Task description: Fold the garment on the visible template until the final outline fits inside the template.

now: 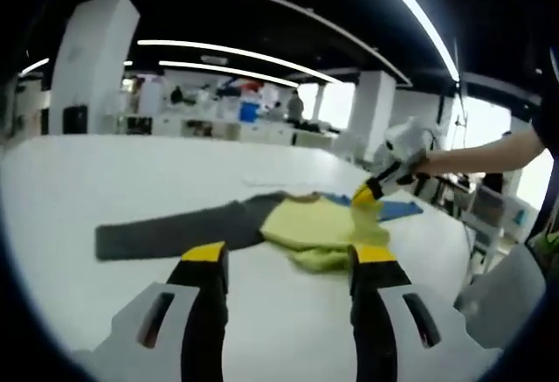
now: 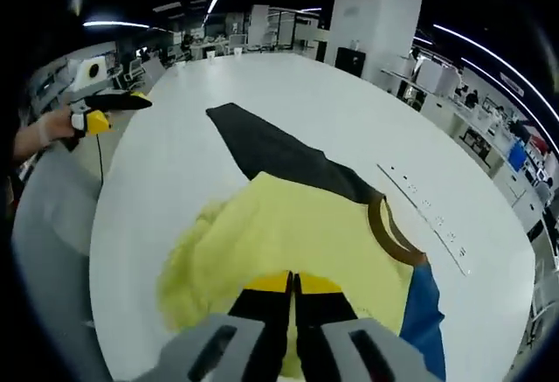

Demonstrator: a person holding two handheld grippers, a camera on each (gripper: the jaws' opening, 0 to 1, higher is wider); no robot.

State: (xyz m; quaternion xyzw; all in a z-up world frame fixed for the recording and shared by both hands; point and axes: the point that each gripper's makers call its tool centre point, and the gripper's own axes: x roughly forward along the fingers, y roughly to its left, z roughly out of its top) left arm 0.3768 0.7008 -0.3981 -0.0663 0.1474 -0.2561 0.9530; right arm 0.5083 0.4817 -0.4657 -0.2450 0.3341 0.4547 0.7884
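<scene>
The garment (image 2: 288, 225), a top with a yellow body, dark grey sleeve, brown collar and blue sleeve, lies on the white worktop (image 2: 367, 128) in front of me. Its yellow body is bunched and partly doubled over on itself, while the grey sleeve (image 1: 175, 229) is stretched out flat and long, and the blue sleeve (image 2: 424, 312) pokes out on the other side. So I judge the folding as only begun: the body needs smoothing, and both sleeves are yet to be brought in. A faint line of marks (image 2: 428, 216) runs on the worktop just beyond the collar; I cannot tell whether that is the template's edge.

My right gripper (image 2: 294, 286) has its jaws pinched together on the yellow cloth at the near hem, held low over the garment. In the left gripper view I see it lifting a fold of yellow fabric off the worktop, my forearm reaching in from the side.

My left gripper (image 1: 288, 264) hangs back from the garment, jaws spread wide and holding nothing, pointed toward the grey sleeve.
</scene>
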